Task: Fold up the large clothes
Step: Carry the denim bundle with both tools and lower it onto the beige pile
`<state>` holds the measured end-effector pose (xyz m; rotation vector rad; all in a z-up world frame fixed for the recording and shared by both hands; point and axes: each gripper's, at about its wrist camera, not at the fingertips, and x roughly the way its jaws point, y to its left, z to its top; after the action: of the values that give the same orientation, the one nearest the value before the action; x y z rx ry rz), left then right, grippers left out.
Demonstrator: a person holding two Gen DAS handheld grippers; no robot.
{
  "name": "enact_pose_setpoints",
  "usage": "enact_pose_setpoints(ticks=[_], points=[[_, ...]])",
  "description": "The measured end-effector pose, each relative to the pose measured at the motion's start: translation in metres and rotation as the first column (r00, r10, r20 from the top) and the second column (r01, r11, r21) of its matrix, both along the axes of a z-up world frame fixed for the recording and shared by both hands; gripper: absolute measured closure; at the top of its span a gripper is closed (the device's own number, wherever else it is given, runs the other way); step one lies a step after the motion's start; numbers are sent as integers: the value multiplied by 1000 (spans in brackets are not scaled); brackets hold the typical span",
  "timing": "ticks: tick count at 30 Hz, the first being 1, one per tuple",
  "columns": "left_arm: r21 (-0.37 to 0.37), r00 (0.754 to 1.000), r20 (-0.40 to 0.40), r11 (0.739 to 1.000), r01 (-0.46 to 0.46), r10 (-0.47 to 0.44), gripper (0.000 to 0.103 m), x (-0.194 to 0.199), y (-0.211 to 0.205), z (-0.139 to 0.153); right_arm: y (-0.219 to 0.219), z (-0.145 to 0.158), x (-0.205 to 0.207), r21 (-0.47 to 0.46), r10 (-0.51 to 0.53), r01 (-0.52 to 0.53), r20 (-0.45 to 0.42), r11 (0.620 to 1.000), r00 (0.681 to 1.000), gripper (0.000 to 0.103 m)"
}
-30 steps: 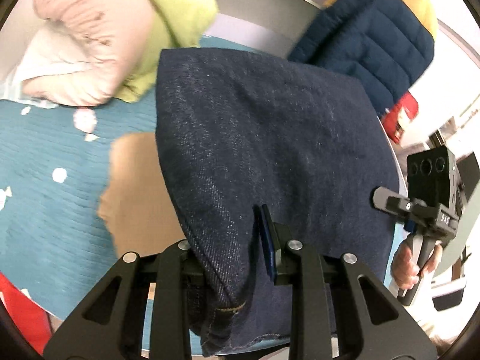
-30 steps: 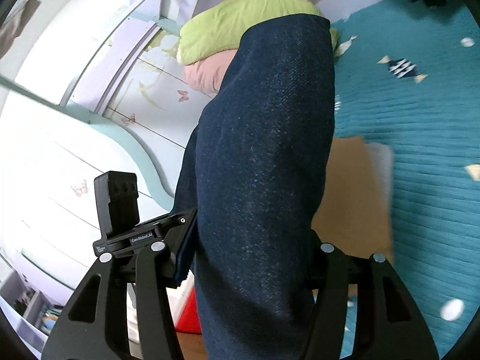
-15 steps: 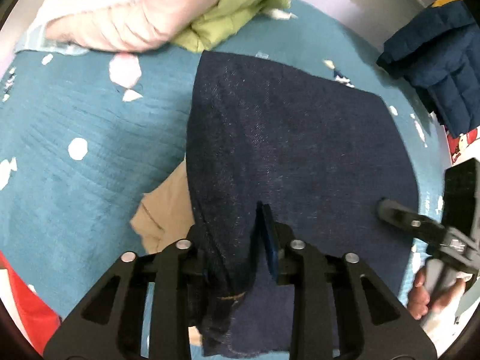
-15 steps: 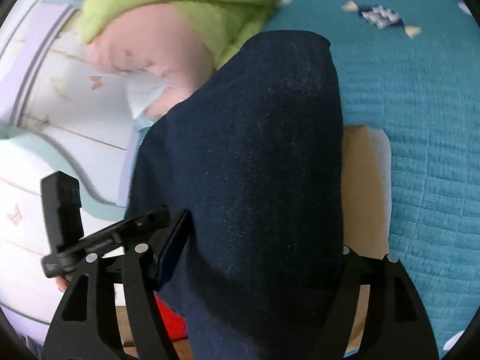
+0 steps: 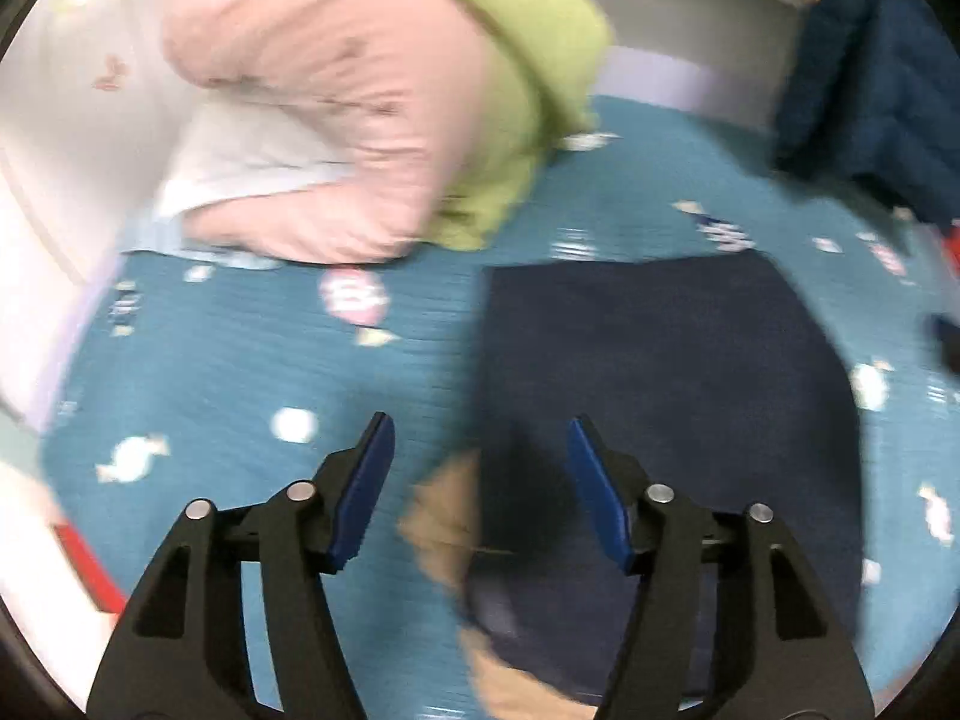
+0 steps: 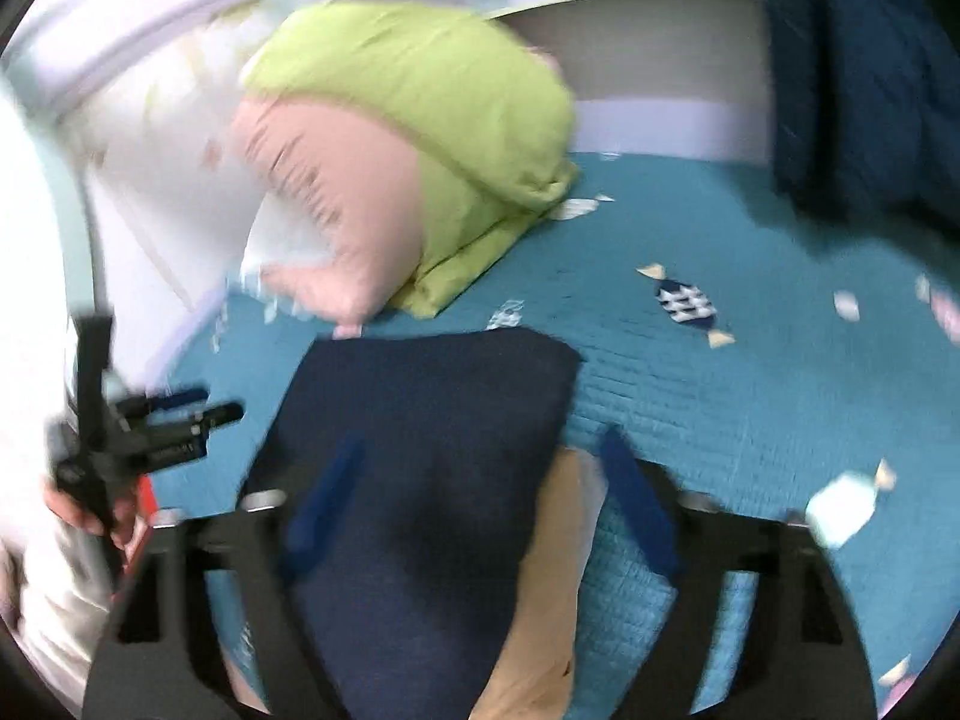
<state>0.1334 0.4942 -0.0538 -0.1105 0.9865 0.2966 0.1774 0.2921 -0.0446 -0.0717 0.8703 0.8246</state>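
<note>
The dark blue denim garment (image 5: 660, 372) lies folded flat on the teal bedspread (image 5: 240, 360), over a tan garment (image 5: 444, 516) that sticks out at its near edge. My left gripper (image 5: 480, 438) is open and empty, just above the denim's near left corner. In the right wrist view the denim (image 6: 420, 450) lies under my right gripper (image 6: 480, 456), which is open and empty; the tan garment (image 6: 552, 570) shows beside the denim. The left gripper also shows in the right wrist view (image 6: 198, 408), at the left. Both views are blurred.
A pink pillow (image 5: 336, 120) and a green pillow (image 5: 528, 60) are stacked at the head of the bed. A navy quilted jacket (image 5: 870, 90) hangs at the far right. A white wall panel (image 6: 120, 150) borders the left side.
Both grippers have opened and let go of the denim. It has dropped from being held up and now lies flat on the bed. Both grippers have pulled back slightly.
</note>
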Motion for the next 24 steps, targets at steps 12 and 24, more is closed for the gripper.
enact_pose_setpoints(ticks=[12, 24], points=[[-31, 980, -122, 986, -164, 159, 51, -8, 20, -83, 11, -79, 7, -197, -60, 33, -132, 980, 989, 53], [-235, 982, -138, 958, -162, 133, 50, -59, 4, -104, 2, -102, -58, -246, -44, -19, -250, 969, 967, 45]])
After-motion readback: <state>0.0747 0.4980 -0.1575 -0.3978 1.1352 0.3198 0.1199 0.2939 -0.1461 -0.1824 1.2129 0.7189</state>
